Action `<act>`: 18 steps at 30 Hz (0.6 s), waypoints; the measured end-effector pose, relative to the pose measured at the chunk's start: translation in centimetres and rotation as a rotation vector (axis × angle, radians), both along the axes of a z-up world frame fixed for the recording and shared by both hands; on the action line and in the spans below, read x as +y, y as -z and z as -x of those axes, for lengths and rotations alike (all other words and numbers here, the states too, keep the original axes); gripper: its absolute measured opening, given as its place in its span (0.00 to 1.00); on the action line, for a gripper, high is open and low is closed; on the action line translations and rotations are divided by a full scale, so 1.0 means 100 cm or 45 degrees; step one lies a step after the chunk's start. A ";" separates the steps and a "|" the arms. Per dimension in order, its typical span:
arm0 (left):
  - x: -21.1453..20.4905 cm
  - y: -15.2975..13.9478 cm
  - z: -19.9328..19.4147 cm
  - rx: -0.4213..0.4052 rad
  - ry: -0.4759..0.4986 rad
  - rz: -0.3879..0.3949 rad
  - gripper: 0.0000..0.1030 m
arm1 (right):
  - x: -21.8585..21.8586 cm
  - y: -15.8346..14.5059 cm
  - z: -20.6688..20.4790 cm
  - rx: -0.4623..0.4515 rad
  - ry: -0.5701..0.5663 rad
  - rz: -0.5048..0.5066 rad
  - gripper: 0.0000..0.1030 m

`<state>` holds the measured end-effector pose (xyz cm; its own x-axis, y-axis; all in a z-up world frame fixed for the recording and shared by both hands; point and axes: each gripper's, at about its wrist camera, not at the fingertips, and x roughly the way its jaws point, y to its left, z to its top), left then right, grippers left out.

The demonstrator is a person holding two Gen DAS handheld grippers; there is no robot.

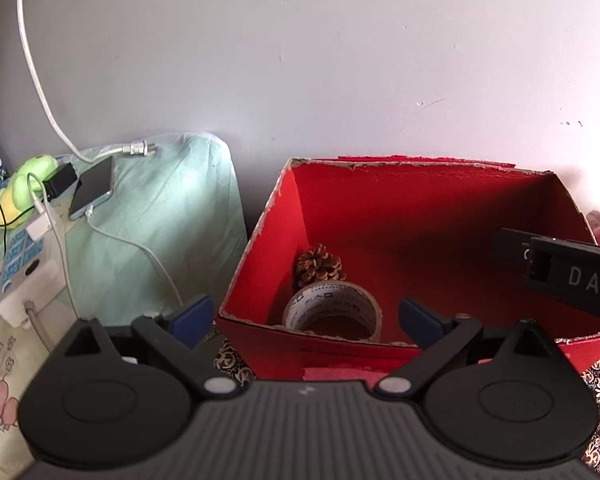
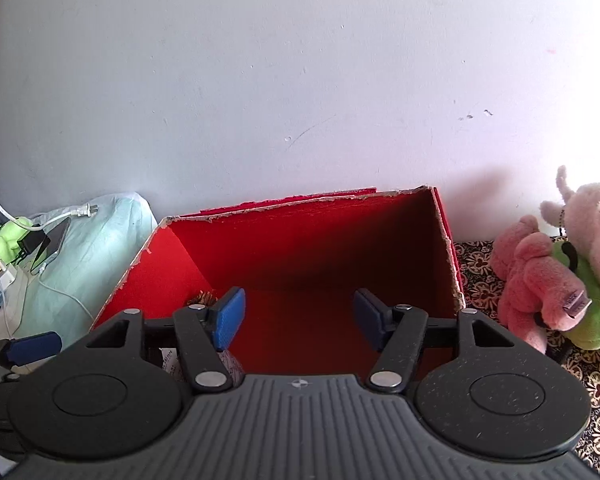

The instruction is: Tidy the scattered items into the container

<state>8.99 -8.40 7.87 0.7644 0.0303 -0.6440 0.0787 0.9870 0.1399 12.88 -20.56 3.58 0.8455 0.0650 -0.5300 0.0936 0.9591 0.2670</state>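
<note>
One red box (image 1: 420, 216) against the wall, and inside it two things — one pine cone (image 1: 319, 266) in the near-left corner, one roll of tape (image 1: 332, 310) lying flat, touching the cone on its near side. The left gripper (image 1: 306, 314) hangs just over the box's near rim, jaws spread wide, nothing between them; the tape sits straight ahead of the gap. The right gripper (image 2: 298, 318) is over the box too, jaws well apart and empty, bare red floor showing between its pads. The cone (image 2: 202, 298) peeks out just behind its left pad, and the pale scrap under that finger is probably the tape, mostly hidden. Off to the right, a heap of plush toys (image 2: 556, 276) on the patterned cloth (image 2: 476, 280) — three, perhaps. On the left, one phone (image 1: 93, 188) on a green pillow (image 1: 172, 208).
</note>
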 end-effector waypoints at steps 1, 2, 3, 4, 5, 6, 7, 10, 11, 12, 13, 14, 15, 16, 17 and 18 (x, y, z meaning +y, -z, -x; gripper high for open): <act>-0.001 0.001 0.001 0.001 0.005 0.000 0.97 | 0.001 -0.002 0.005 -0.012 0.004 0.004 0.62; -0.001 0.001 0.002 0.002 0.010 -0.002 0.97 | 0.002 -0.003 0.009 -0.024 0.009 0.007 0.62; -0.003 0.002 0.003 0.003 0.015 -0.005 0.97 | 0.002 -0.004 0.013 -0.036 0.015 0.012 0.62; -0.004 0.003 0.004 0.004 0.018 -0.009 0.98 | 0.002 -0.005 0.016 -0.046 0.021 0.016 0.63; -0.006 0.004 0.006 0.005 0.022 -0.016 0.98 | 0.002 -0.005 0.019 -0.052 0.028 0.019 0.63; -0.007 0.005 0.007 0.005 0.028 -0.024 0.98 | 0.001 -0.005 0.023 -0.057 0.039 0.020 0.63; -0.009 0.006 0.009 0.004 0.034 -0.029 0.98 | 0.000 -0.005 0.027 -0.059 0.052 0.021 0.63; -0.011 0.009 0.011 0.019 0.046 -0.026 0.99 | -0.002 -0.005 0.035 -0.070 0.077 0.036 0.63; -0.012 0.009 0.011 0.025 0.048 -0.022 1.00 | -0.002 -0.004 0.038 -0.072 0.082 0.040 0.63; -0.012 0.009 0.012 0.027 0.046 -0.017 1.00 | -0.003 -0.004 0.039 -0.073 0.084 0.041 0.63; -0.012 0.009 0.012 0.032 0.044 -0.015 1.00 | -0.003 -0.004 0.041 -0.072 0.085 0.036 0.63; -0.012 0.009 0.012 0.036 0.043 -0.013 1.00 | -0.004 -0.003 0.042 -0.071 0.083 0.029 0.63; -0.013 0.009 0.013 0.041 0.042 -0.013 1.00 | -0.004 -0.003 0.044 -0.070 0.079 0.018 0.63; -0.013 0.009 0.013 0.043 0.042 -0.012 1.00 | -0.005 -0.003 0.045 -0.070 0.075 0.011 0.63; -0.013 0.010 0.014 0.041 0.042 -0.014 1.00 | -0.005 -0.003 0.046 -0.071 0.072 0.007 0.63; -0.013 0.010 0.015 0.038 0.041 -0.020 1.00 | -0.004 -0.003 0.048 -0.074 0.069 0.008 0.63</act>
